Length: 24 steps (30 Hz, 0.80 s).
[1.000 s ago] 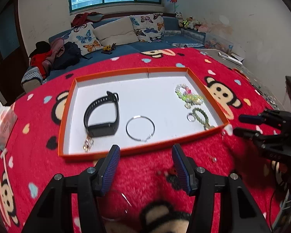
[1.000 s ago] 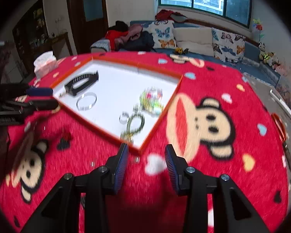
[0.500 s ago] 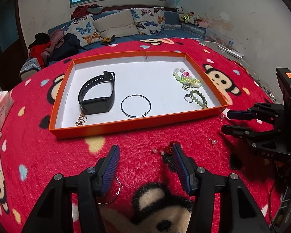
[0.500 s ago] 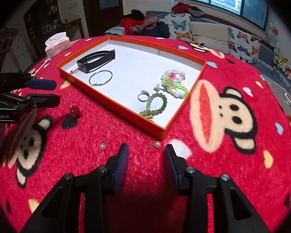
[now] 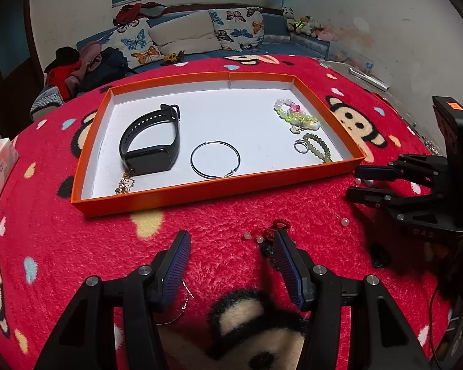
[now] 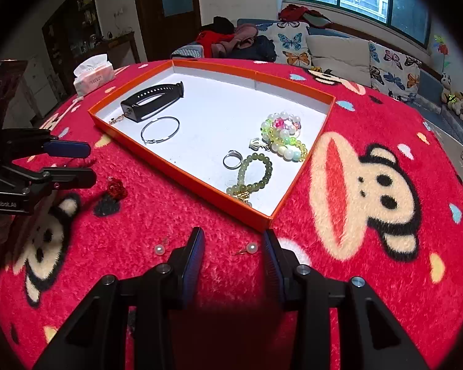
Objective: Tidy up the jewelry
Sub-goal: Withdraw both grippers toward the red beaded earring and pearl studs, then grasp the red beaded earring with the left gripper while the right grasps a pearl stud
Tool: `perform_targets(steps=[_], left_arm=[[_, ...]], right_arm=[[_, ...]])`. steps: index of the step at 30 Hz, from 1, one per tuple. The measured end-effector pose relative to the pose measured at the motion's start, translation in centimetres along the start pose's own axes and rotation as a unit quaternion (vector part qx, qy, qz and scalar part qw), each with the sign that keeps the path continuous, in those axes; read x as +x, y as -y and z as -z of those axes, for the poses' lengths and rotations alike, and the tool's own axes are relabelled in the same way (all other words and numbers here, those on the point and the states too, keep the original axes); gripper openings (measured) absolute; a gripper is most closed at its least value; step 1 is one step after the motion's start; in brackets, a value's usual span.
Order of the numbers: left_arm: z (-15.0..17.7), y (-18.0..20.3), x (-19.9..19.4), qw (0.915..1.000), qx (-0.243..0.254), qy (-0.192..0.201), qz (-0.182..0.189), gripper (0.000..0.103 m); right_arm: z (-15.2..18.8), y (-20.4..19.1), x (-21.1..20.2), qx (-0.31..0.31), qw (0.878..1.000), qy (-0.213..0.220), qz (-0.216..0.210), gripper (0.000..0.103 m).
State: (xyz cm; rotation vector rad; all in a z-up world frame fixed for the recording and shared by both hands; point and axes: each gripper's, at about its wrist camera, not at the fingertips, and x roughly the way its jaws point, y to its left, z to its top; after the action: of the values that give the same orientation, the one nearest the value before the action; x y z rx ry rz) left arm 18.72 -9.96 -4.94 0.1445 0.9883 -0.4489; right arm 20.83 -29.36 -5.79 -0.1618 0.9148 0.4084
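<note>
in tray: shallow orange cardboard tray with white floor (image 5: 157, 199) already holds black silicone smartwatch band (image 5: 151, 145); thin silver wire hoop bangle (image 5: 215, 159); small gold chain piece (image 5: 125, 183) at near-left corner; pastel white-green-pink bead bracelet (image 6: 282, 135); pale green jade-look bead bracelet (image 6: 253, 175); plain silver ring (image 6: 232, 159); small silver crown charm (image 6: 256, 145)
left out: two white pearl stud earrings (image 6: 252, 248) on the red plush monkey-print cover (image 6: 370, 246) over the table, just in front of tray's near corner; second one (image 6: 159, 249) a bit left of it; red rose-shaped trinket with red cord and small pearls (image 5: 270, 231) also on the cover; another thin silver wire hoop (image 5: 182, 299) lying near the camera, partly hidden
left tool: left tool (image 5: 231, 265) jaws apart, nothing between them; hangs over cover near red trinket, which sits just by its right finger
right tool: right tool (image 6: 233, 257) jaws apart, empty; one pearl stud lies on the cover between the fingers, not pinched
progress: judged well past halfway; about seven pieces in tray, roughly four loose
remaining: likely pick pearl studs, red trinket, spare hoop and set them in tray; studs tiny and sunk in plush, so grasp looks fiddly
</note>
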Motion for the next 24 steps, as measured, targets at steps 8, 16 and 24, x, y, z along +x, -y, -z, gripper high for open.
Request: perform_targets(steps=[8, 16, 24], left_arm=[[0.11, 0.06, 0.19, 1.0000, -0.001, -0.003, -0.003, 0.060], [0.27, -0.15, 0.41, 1.0000, -0.001, -0.005, -0.003, 0.060], [0.33, -0.01, 0.34, 1.0000, 0.002, -0.004, -0.003, 0.060]], right_arm=[[0.29, -0.23, -0.03, -0.038, 0.999, -0.006, -0.014, 0.043], [0.82, -0.85, -0.52, -0.066, 0.997, -0.022, -0.017, 0.043], [0.91, -0.44, -0.60, -0.013, 1.000, -0.017, 0.011, 0.040]])
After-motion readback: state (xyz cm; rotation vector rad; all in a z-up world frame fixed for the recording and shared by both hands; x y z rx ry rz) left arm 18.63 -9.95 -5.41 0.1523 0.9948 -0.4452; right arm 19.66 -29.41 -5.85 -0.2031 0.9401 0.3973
